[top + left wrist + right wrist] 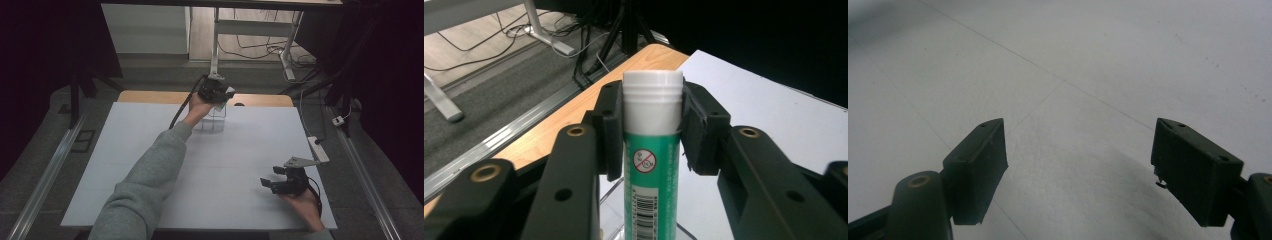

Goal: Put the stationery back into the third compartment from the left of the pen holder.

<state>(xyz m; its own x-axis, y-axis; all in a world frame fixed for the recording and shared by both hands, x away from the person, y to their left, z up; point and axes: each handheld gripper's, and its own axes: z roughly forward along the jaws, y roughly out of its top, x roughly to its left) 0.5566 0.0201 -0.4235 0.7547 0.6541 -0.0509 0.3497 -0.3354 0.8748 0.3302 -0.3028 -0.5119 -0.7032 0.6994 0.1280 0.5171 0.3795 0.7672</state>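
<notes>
A green tube with a white cap stands upright between the jaws of my left gripper, which is shut on it just below the cap. Under the tube shows the rim of a clear container. In the high view the left gripper is at the table's far edge, right above the clear container. My right gripper rests low near the front right of the table. Its jaws stand wide apart with nothing between them, and the right gripper looks onto bare white table.
The white table top has a wooden strip along its far edge. A white power strip lies at the right edge. Beyond the table are desk legs and cables on the floor.
</notes>
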